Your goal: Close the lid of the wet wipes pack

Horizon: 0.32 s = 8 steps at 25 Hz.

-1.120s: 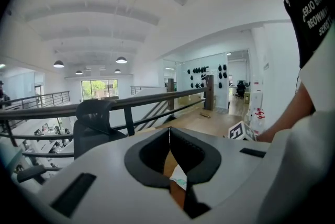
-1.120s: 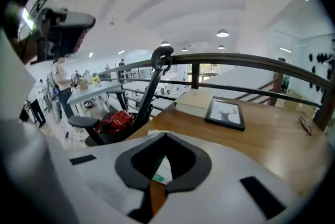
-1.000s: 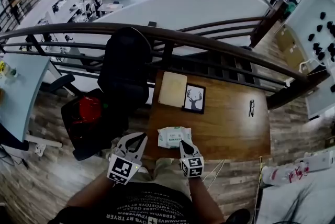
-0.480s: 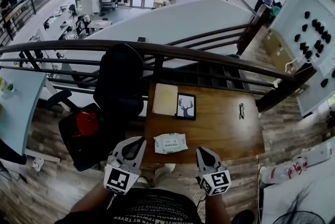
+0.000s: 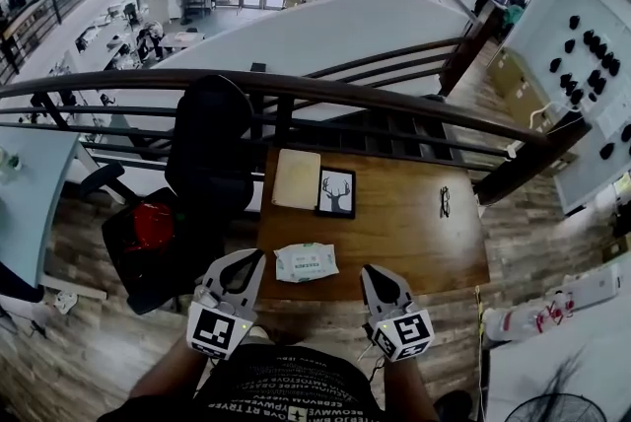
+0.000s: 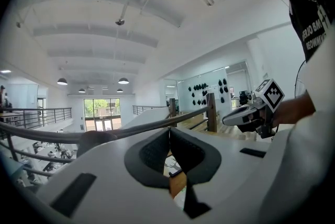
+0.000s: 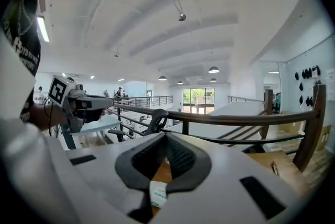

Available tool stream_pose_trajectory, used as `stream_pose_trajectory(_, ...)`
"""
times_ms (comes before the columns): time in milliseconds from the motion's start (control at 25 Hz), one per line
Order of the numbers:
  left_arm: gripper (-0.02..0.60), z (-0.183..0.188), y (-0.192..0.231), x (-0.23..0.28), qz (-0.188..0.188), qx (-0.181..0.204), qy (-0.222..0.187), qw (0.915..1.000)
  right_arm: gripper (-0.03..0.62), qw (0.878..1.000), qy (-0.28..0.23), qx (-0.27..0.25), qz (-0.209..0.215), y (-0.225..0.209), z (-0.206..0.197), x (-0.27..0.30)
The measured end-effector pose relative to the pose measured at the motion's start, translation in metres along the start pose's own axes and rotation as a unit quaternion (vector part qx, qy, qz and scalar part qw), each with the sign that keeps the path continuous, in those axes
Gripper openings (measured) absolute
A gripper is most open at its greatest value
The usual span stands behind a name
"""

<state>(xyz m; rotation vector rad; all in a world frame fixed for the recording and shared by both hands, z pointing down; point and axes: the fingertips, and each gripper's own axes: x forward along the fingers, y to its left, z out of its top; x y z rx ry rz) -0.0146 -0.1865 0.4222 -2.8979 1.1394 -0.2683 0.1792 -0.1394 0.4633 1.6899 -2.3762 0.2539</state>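
Observation:
The wet wipes pack [image 5: 306, 262], white with green print, lies flat near the front edge of the wooden table [image 5: 424, 247]; its lid looks flat against the pack. My left gripper [image 5: 252, 259] hangs shut just off the pack's left, over the table's near left corner. My right gripper [image 5: 371, 271] is shut and empty at the front edge, right of the pack. Neither touches it. In the right gripper view the pack [image 7: 157, 192] shows below the closed jaws. In the left gripper view the jaws meet at their tips, and the right gripper [image 6: 251, 113] floats beside them.
A framed deer picture [image 5: 336, 192] and a tan board [image 5: 297, 178] lie behind the pack, glasses [image 5: 445, 201] at the table's right. A black chair [image 5: 202, 154] with a red object [image 5: 148, 225] stands left of the table. A dark railing [image 5: 296, 87] runs behind.
Both grippers have drawn back from the pack and risen toward the person. The right one was over the pack's right end a second ago and now sits apart from it.

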Motion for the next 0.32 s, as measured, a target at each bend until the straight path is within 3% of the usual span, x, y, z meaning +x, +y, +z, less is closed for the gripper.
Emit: stream_pose_trajectory(320,0.028,0.007,-0.049,0.054,0.005,-0.001,0.004,1.0000,0.014,0.999,-0.005,-0.015,0.034,-0.051,-0.006,-0.014)
